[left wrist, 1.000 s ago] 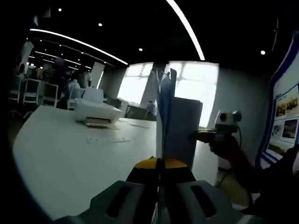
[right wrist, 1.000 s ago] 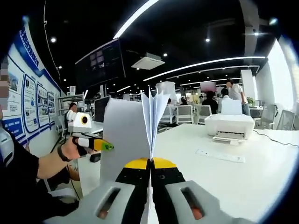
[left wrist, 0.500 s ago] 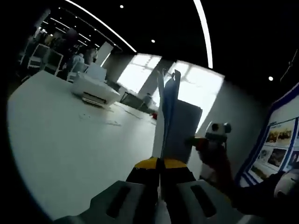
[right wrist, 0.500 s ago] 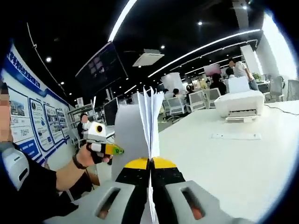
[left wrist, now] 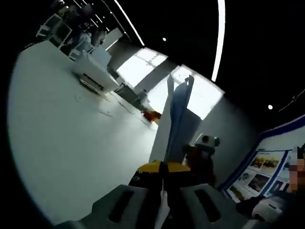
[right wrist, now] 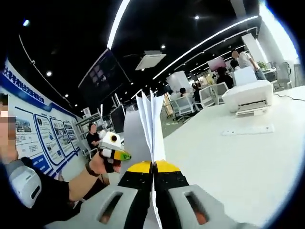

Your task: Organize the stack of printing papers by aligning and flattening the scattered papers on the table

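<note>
A stack of white printing papers [left wrist: 175, 125] stands on edge, held up from both ends. My left gripper [left wrist: 162, 167] is shut on one edge, and the sheets fan slightly at their top. In the right gripper view the same paper stack [right wrist: 150, 125] rises from my right gripper [right wrist: 153, 166], which is shut on the opposite edge. The left gripper [right wrist: 116, 151] appears there at the far side of the sheet, held in a person's hand. The right gripper [left wrist: 204, 143] shows past the paper in the left gripper view.
The white table [left wrist: 62, 138] spreads to the left, with a white printer [left wrist: 93, 74] at its far end. The printer [right wrist: 248, 94] and a loose paper strip [right wrist: 248, 130] lie on the table [right wrist: 228, 162]. Posters [right wrist: 33, 138] line the wall, and people and chairs are behind.
Both hands have tilted, so the table and room roll in each view. The paper stack stays clamped between the two grippers, its sheets fanned a little more at the top.
</note>
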The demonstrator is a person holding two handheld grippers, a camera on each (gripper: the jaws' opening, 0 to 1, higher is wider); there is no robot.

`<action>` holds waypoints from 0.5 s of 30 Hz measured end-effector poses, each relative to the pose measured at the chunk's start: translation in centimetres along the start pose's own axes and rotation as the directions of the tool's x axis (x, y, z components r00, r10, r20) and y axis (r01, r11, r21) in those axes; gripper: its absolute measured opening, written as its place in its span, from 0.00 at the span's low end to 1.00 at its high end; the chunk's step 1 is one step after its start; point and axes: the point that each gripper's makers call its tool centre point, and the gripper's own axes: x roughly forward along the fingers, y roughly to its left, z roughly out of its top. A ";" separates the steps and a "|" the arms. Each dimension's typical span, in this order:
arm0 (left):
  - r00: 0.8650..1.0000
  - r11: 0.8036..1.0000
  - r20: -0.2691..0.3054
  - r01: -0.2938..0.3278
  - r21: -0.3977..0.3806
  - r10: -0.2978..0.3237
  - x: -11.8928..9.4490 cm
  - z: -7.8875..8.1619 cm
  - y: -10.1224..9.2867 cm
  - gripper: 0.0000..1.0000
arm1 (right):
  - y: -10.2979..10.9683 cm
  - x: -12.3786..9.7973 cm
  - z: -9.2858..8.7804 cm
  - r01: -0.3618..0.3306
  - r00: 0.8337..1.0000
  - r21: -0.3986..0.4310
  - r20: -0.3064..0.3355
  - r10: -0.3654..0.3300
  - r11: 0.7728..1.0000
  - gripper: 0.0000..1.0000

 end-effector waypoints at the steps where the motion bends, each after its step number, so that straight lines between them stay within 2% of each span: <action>1: 1.000 1.000 -0.010 -0.014 -0.013 0.013 0.1 -0.6 0.3 0.06 | -0.2 0.1 -0.2 0.002 1.000 0.012 -0.007 -0.002 1.000 0.00; 5: 1.000 0.997 -0.030 -0.005 -0.082 0.003 0.6 -1.0 1.3 0.06 | -0.1 0.5 -1.3 -0.007 1.000 0.040 -0.028 0.008 0.999 0.00; 9: 0.999 0.994 -0.047 -0.016 -0.106 0.011 1.2 -1.1 2.4 0.06 | -0.9 0.6 -1.7 0.003 1.000 0.067 -0.030 -0.001 0.998 0.00; 15: 0.996 0.995 -0.064 -0.070 -0.065 0.066 1.9 -1.3 4.1 0.06 | -3.1 0.9 -2.5 0.045 0.999 0.102 -0.028 -0.043 0.994 0.00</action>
